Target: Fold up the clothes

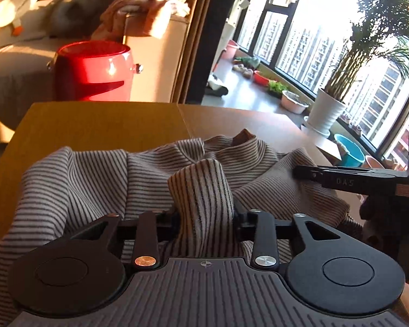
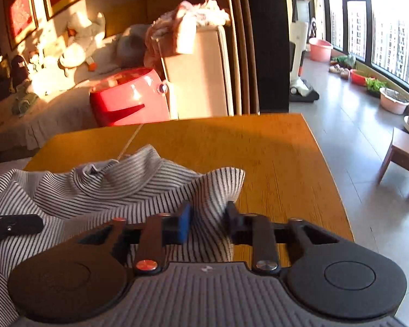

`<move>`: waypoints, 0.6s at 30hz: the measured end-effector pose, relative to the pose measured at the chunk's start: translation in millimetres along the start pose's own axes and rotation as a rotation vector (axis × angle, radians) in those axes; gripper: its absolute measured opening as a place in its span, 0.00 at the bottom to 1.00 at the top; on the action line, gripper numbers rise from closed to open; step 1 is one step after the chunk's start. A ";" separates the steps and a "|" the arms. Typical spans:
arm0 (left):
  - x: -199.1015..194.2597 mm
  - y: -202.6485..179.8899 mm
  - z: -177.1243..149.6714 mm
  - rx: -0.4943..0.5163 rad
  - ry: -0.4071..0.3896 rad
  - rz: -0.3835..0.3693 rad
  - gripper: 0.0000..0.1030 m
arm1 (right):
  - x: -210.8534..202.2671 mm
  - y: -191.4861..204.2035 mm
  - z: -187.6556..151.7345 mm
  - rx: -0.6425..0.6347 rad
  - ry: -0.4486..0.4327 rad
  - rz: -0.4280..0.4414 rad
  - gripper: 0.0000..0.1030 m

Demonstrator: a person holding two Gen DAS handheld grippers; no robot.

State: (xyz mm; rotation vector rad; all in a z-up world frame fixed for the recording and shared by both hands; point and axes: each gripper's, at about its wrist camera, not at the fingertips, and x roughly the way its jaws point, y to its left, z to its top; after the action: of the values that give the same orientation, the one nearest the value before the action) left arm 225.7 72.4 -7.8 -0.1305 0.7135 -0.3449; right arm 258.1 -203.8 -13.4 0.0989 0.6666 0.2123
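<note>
A grey-and-black striped top (image 1: 95, 174) lies rumpled on the wooden table (image 1: 95, 120), collar toward the far side. My left gripper (image 1: 205, 212) is shut on a raised fold of the top, which stands up between its fingers. In the right wrist view the striped top (image 2: 122, 185) spreads to the left across the table (image 2: 272, 150). My right gripper (image 2: 208, 215) is shut on its near right corner, the cloth pinched between the blue pad (image 2: 185, 218) and the black finger. Each gripper shows at the edge of the other's view: right gripper (image 1: 308, 173), left gripper (image 2: 13, 226).
Behind the table stand a red round stool (image 1: 92, 70) and a sofa (image 1: 13, 62) with piled clothes (image 1: 150, 8). A potted palm (image 1: 327, 111) and basins line the window. A small wooden stool (image 2: 406, 152) stands on the floor right of the table.
</note>
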 end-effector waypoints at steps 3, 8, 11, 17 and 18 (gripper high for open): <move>-14.6 -5.1 15.0 0.026 -0.092 -0.017 0.21 | -20.6 -5.1 4.1 0.019 -0.078 0.003 0.12; -13.2 1.3 36.9 0.081 -0.201 0.103 0.31 | -27.1 -21.7 2.5 -0.032 -0.105 -0.200 0.06; -2.8 21.3 38.8 0.041 -0.152 0.167 0.46 | -21.2 -31.3 -6.3 -0.046 -0.063 -0.314 0.07; -18.6 44.5 46.9 -0.030 -0.159 0.148 0.71 | -41.3 13.0 -6.6 -0.134 -0.115 -0.118 0.16; -22.8 48.0 50.0 -0.035 -0.166 0.149 0.74 | -41.1 25.2 -6.2 -0.147 -0.107 -0.069 0.21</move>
State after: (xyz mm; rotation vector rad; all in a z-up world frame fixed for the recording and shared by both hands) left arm 255.4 125.4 32.7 -0.1361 0.5613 -0.1768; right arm 218.6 -188.4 10.5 -0.0534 0.5454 0.1873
